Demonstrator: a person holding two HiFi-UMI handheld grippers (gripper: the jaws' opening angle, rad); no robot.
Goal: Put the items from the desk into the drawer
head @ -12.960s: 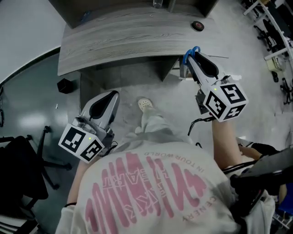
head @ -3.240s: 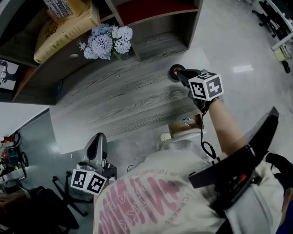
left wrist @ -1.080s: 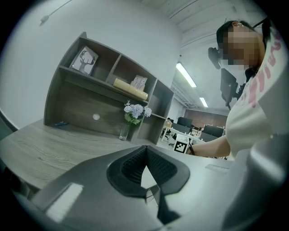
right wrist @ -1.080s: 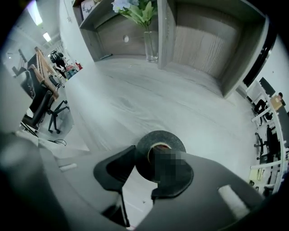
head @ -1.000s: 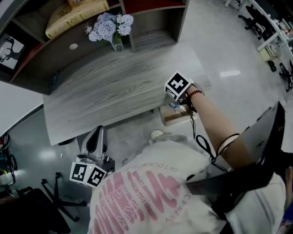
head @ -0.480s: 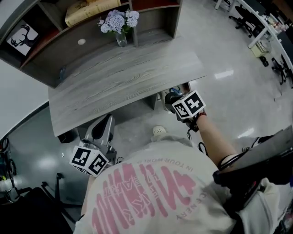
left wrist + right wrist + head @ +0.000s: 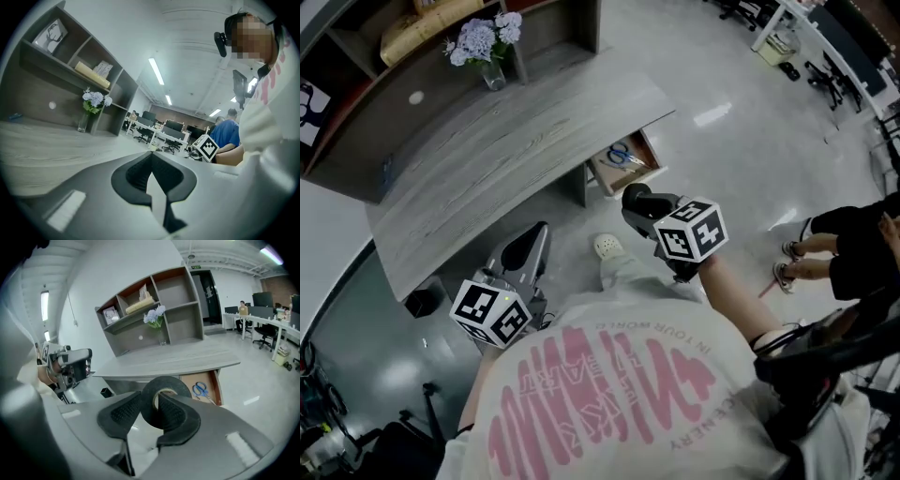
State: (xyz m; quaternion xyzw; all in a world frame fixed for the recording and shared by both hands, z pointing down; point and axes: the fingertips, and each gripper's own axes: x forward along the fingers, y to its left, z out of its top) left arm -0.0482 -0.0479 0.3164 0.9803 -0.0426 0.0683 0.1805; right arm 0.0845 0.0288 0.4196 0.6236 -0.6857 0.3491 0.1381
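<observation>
One black tape roll (image 7: 166,382) stands upright in our right tongs (image 7: 149,401), wall pinched, hole axis along the tongs; our left tongs (image 7: 151,157) are closed, empty.

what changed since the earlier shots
The right gripper closed on the black tape roll at the desk's end and carried it off, back toward the person. The blue scissors it held earlier now lie in the open drawer. The left gripper stayed low, shut and empty.
</observation>
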